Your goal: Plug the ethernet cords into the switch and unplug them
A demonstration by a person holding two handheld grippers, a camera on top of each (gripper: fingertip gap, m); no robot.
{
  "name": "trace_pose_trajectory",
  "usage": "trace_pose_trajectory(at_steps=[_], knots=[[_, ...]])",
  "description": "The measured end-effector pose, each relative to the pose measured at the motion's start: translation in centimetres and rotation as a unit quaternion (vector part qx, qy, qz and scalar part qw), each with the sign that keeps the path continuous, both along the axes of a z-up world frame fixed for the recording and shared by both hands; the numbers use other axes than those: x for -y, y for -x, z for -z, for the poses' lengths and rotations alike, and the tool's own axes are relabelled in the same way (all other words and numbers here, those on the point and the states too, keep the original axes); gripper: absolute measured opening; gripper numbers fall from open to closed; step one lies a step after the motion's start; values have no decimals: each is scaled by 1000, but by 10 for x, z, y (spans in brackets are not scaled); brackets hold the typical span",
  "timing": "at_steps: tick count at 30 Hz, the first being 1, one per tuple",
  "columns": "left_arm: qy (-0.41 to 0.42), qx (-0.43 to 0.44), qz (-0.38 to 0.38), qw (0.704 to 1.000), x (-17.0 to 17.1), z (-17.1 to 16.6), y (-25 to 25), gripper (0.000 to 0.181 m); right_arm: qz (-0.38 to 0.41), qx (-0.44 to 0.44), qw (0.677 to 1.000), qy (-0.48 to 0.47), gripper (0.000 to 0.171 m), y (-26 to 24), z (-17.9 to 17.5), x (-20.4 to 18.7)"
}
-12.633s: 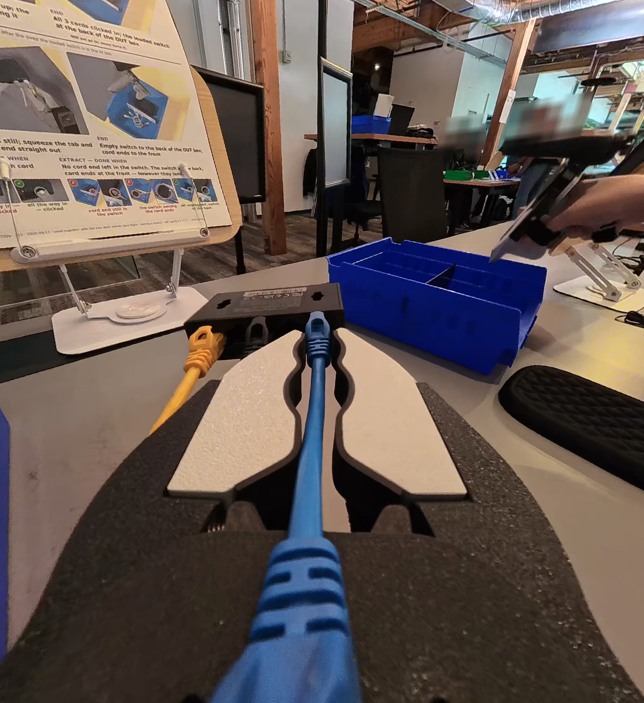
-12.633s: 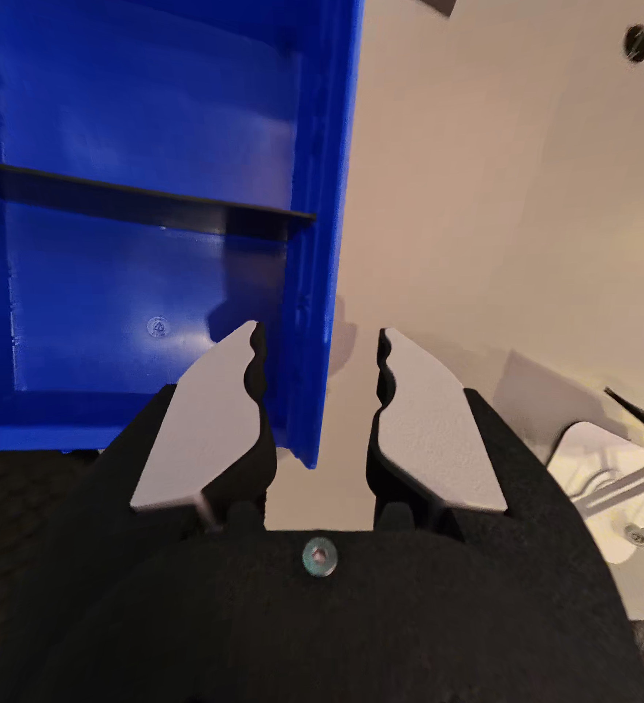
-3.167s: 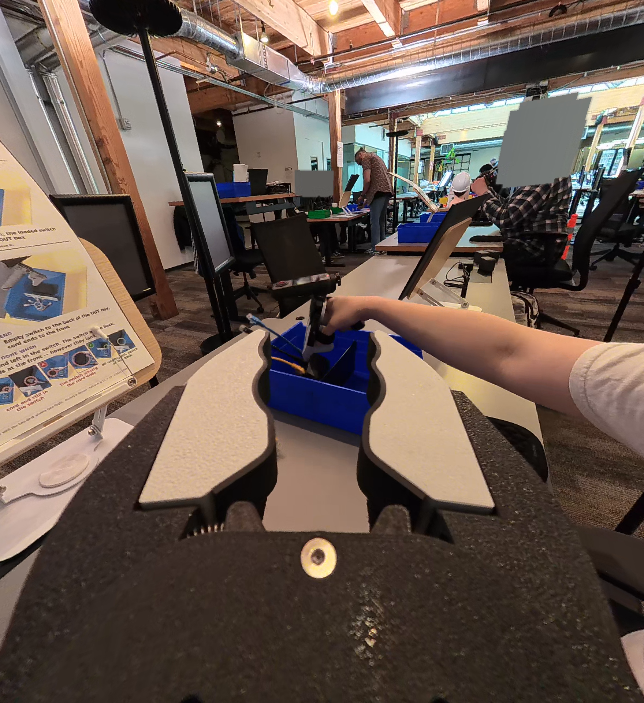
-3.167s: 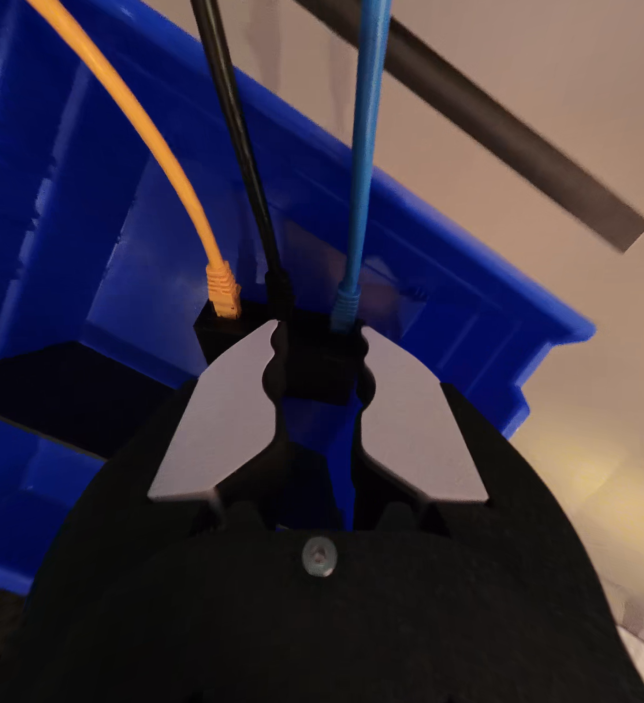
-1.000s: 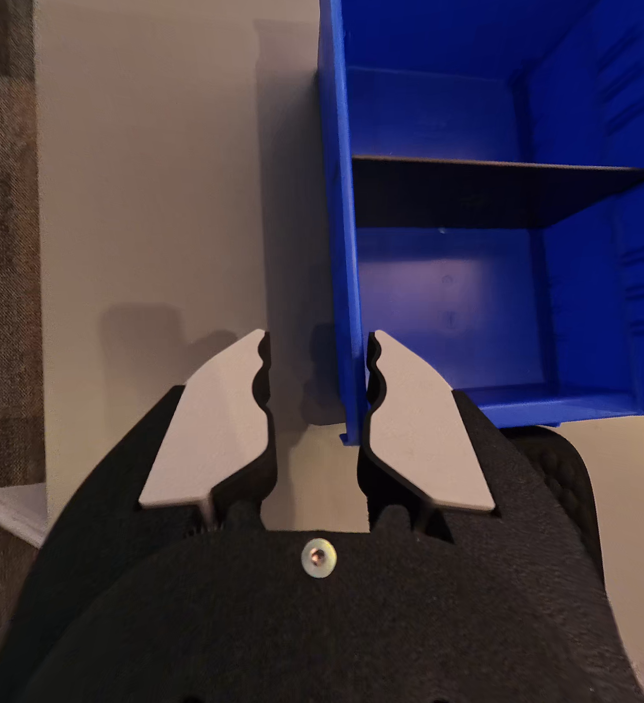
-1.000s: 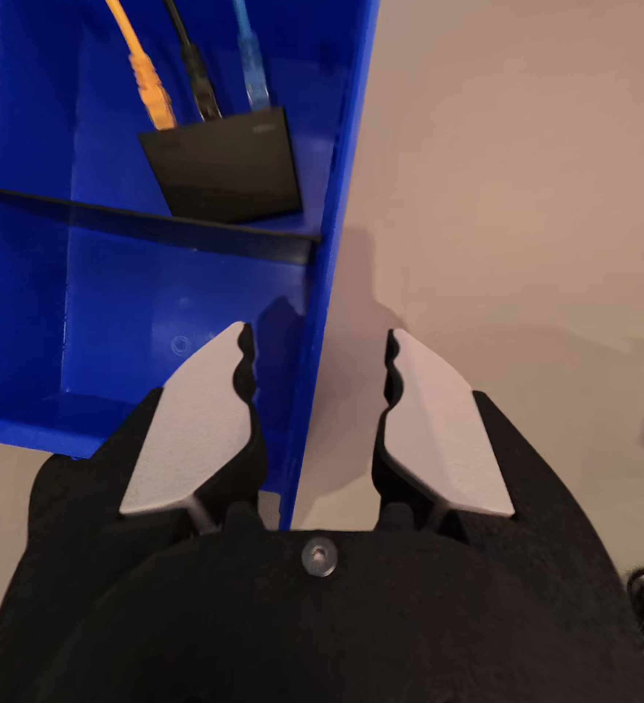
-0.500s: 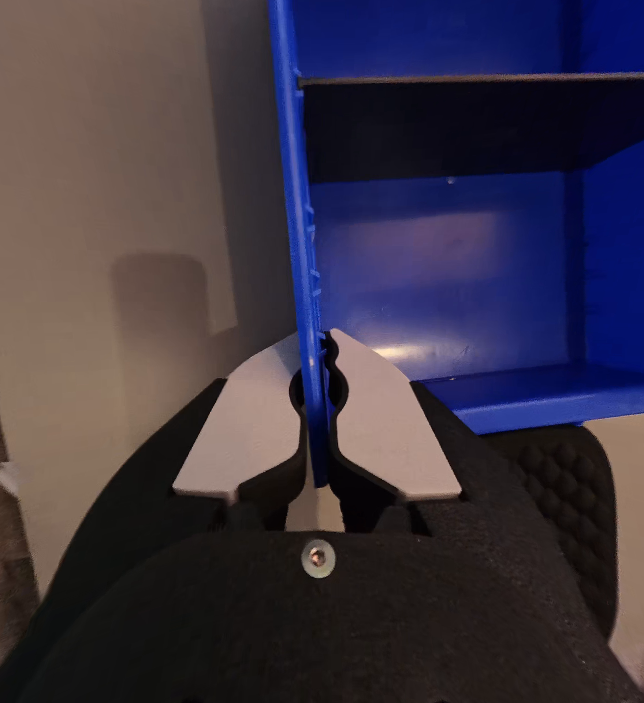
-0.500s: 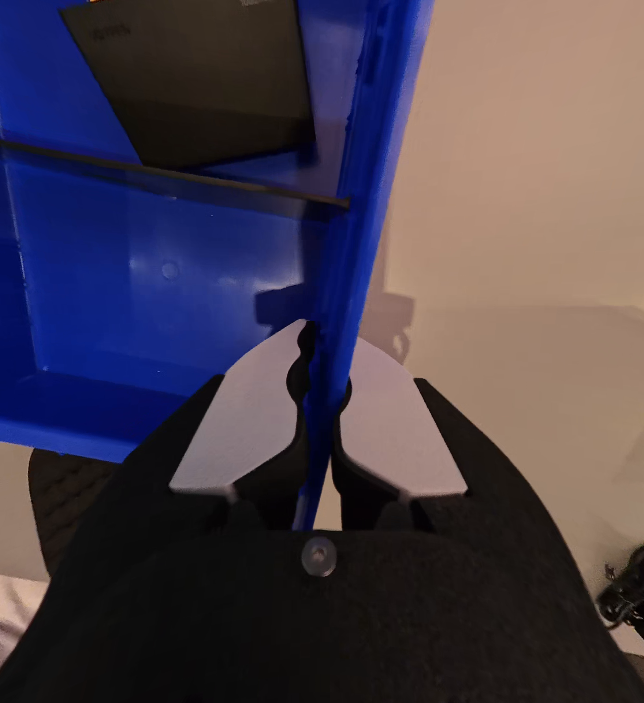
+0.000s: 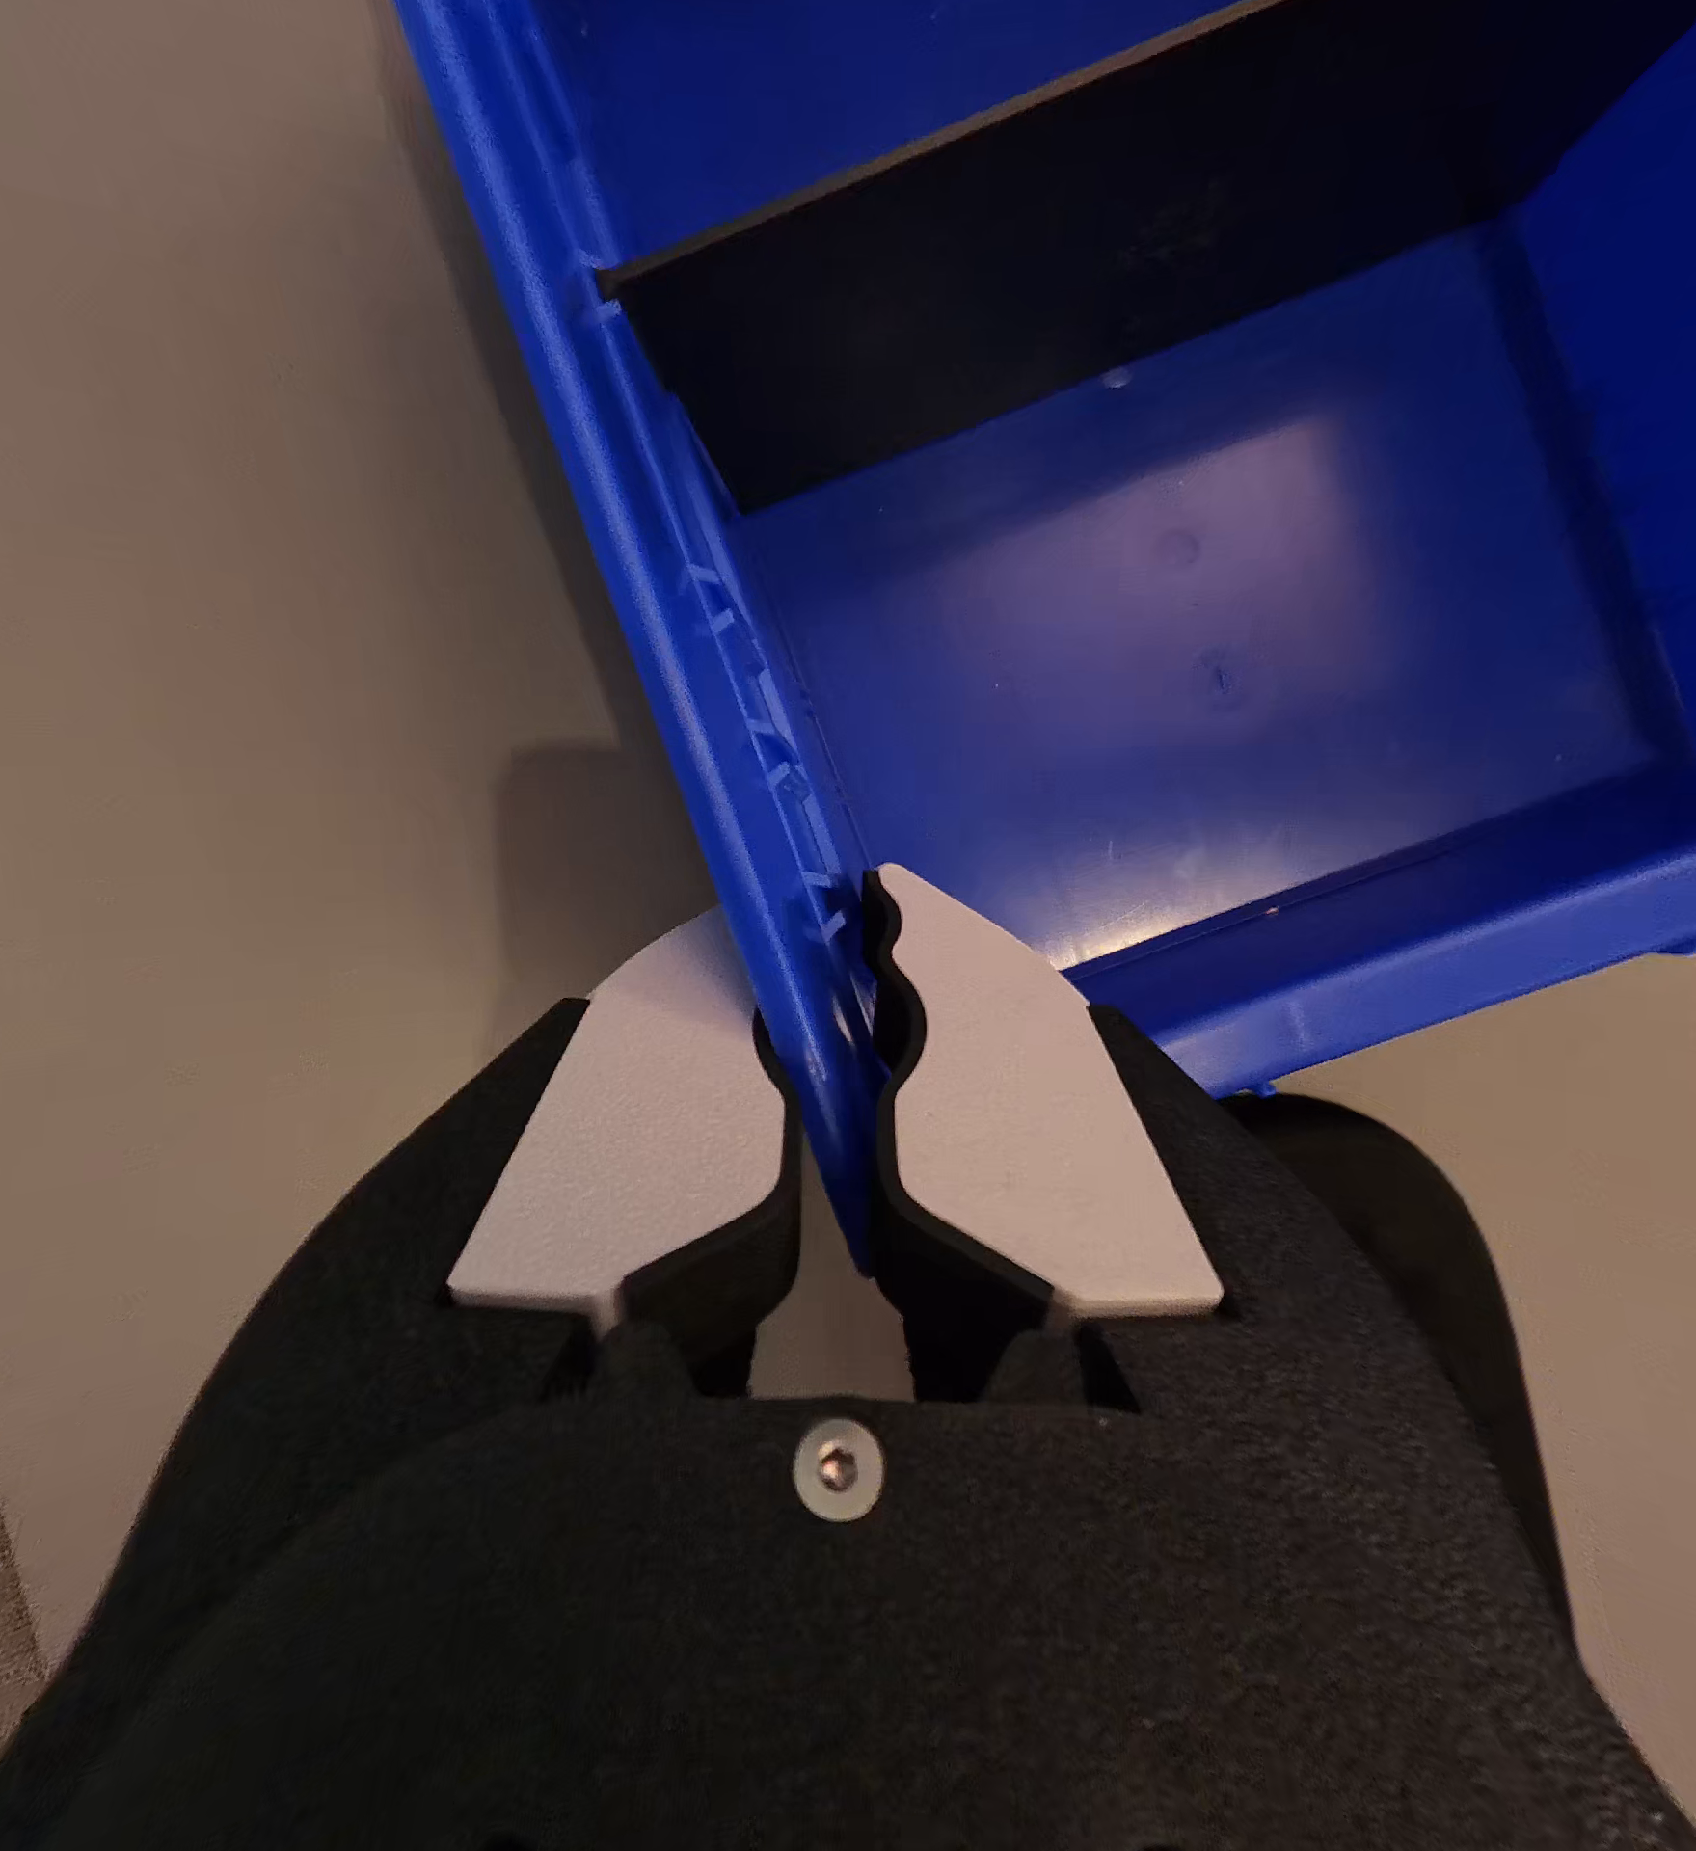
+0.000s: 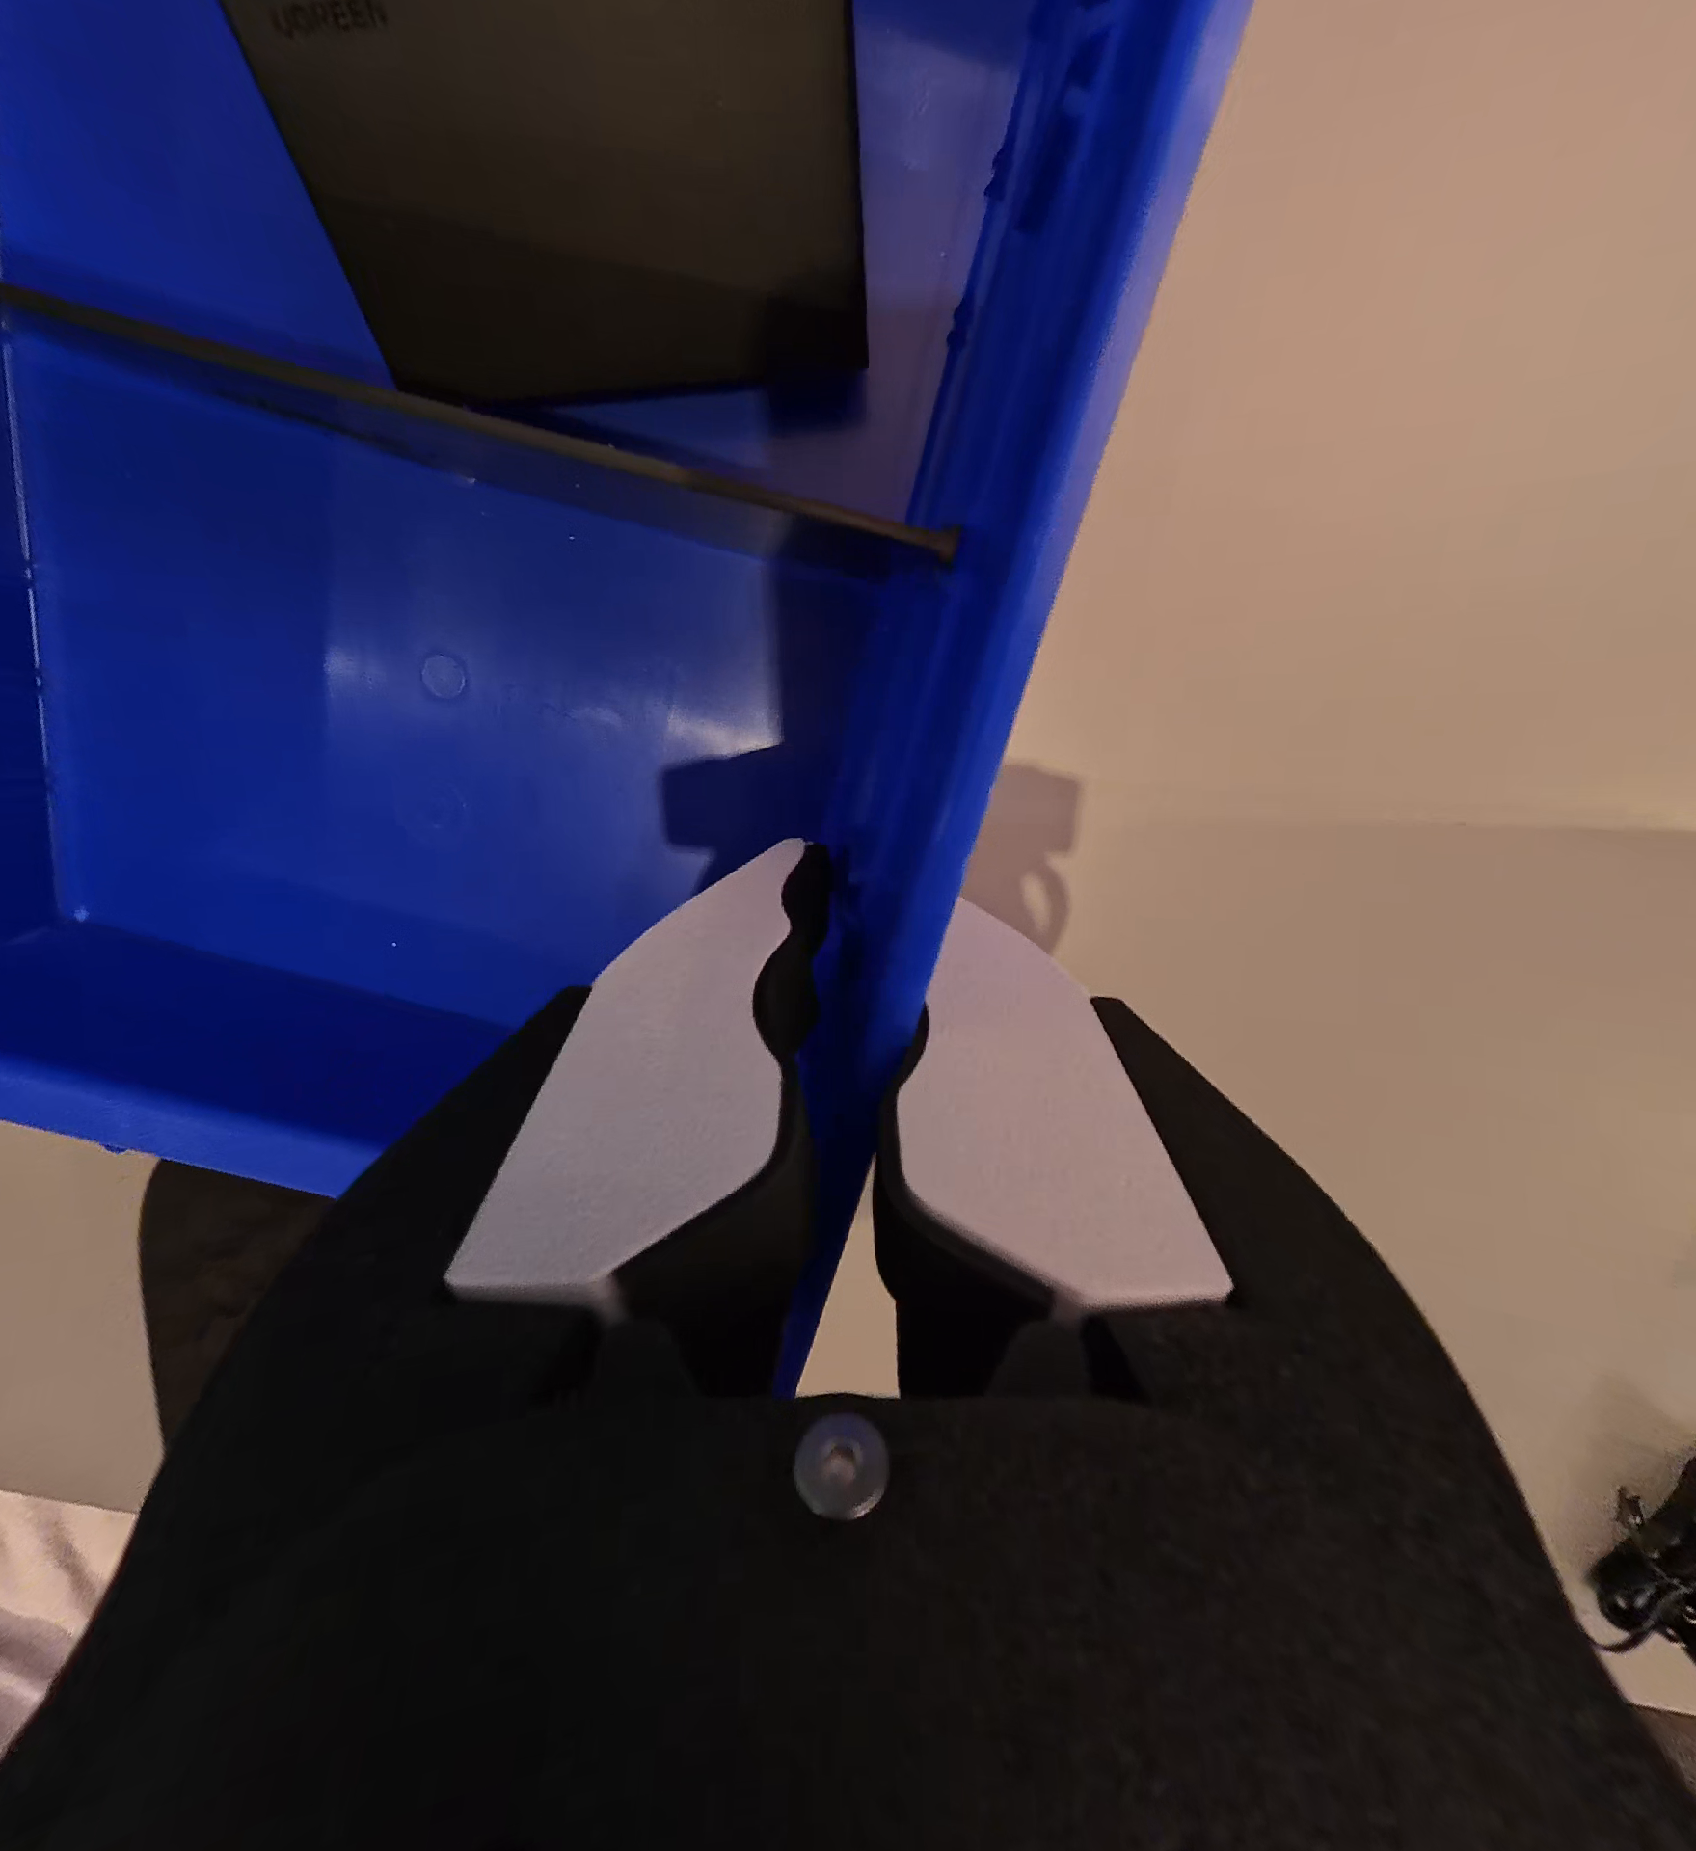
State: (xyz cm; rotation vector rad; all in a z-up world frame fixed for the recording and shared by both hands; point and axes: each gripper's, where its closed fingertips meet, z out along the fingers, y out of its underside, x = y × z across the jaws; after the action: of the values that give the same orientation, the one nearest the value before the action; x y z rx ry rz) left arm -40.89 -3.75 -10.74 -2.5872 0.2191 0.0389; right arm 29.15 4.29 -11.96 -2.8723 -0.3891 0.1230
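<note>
Your left gripper (image 9: 828, 962) is clamped on the side wall of the blue bin (image 9: 683, 641): one grey finger (image 9: 643, 1132) sits outside the wall, the other inside, and the wall runs up from between them toward 11 o'clock. Your right gripper (image 10: 869, 932) is closed the same way on the opposite wall of that bin (image 10: 1014, 561), with its left finger (image 10: 643, 1092) inside the bin and the wall leaning toward 1 o'clock.

The switch (image 10: 583, 190) is a flat, matte black box lying skewed on the bin floor in the compartment beyond the thin black divider (image 10: 443, 441), at 11 o'clock from your right gripper, close against the gripped wall. Only its near end shows; the top edge of the right wrist view cuts off the rest, so its ports and any cords in them are out of sight. There is small pale lettering on its top face near that edge. In the left wrist view the divider (image 9: 1124, 260) blocks the far compartment and the switch cannot be seen.

The near compartment shows a bare, glossy blue floor with a few moulded marks too small to make out. The bin rests on a pale table (image 10: 1425, 501). A dark textured pad (image 9: 1344, 1192) peeks from under the bin's near corner. At 4 o'clock in the right wrist view a bundled black cable (image 10: 1685, 1573) lies at the table's edge, partly cut off.
</note>
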Motion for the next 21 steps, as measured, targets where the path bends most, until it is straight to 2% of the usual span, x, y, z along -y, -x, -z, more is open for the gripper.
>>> trace_pose_trajectory(at_steps=[9,16,21], knots=[[-12,-5,35,999,-2,1,-68,10,-8,-8,1000,-8,6,47,0,6],[-20,-8,64,998,2,2,-127,10,-54,-13,998,0,11,99,-1,16],[-33,-4,62,998,3,2,-144,11,-48,34,996,-66,19,100,-17,-16]])
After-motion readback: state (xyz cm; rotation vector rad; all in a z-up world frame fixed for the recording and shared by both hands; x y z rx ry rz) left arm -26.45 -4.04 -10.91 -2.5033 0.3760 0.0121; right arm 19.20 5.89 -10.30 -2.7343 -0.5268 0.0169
